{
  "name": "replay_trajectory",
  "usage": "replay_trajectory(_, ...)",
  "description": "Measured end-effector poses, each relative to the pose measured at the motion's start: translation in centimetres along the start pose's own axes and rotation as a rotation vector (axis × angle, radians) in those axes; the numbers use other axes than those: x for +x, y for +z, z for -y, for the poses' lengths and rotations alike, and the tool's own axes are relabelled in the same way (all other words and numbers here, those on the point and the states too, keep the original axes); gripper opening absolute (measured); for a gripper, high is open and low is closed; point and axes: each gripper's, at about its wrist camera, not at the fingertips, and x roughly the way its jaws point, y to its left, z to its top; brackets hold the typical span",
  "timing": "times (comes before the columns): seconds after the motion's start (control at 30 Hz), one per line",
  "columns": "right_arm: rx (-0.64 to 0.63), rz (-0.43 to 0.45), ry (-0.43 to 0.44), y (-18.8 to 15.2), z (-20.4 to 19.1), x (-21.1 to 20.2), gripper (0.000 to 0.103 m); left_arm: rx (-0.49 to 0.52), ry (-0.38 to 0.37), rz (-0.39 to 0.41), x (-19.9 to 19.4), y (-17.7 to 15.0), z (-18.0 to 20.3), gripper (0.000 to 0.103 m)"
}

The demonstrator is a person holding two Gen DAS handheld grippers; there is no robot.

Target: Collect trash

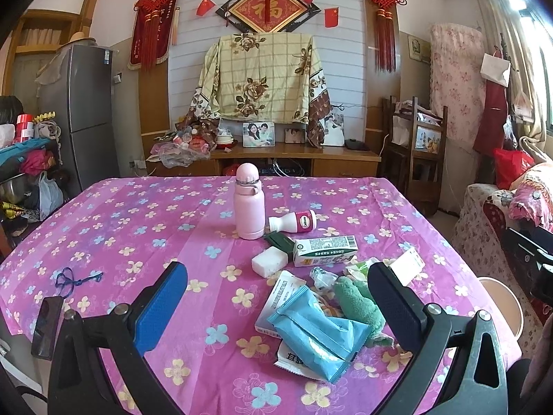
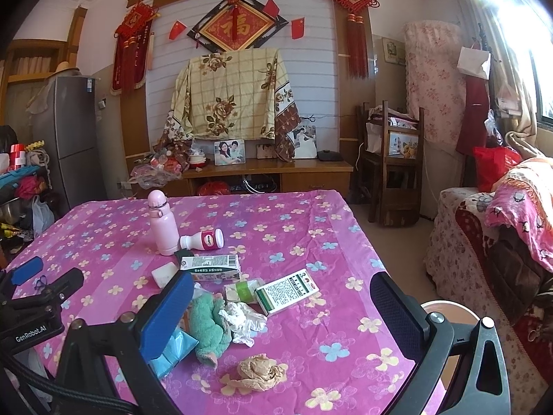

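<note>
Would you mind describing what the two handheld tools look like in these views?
Both tools are alike: the left tool and right tool each have two black angular plastic arms with silver pivot bolts, ending in flat pads, the left one bright blue, the right one dark blue. In the right wrist view, the left tool's black body reads "GenRobot.AI", with black cables below.

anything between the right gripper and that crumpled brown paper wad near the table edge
Nothing visible. The crumpled brown paper wad lies alone on bare cloth, straight ahead of the open right gripper; the green plush toy sits off to its left.
</note>
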Motion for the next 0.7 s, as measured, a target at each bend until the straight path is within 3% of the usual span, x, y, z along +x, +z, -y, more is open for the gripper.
replay_trajectory(0.43, -0.05, -0.096, 0.023, -1.6, -0.2, 2.4, 0.103, -0.005, -0.018, -0.09, 1.9, -1.2, -1.0, 0.103)
replay_trajectory(0.7, -0.075, -0.31, 0.069, -4.1, 0.7, 7.1, 0.103, -0.034, -0.042, -0.267, 4.9, -4.1, -4.2, 0.103)
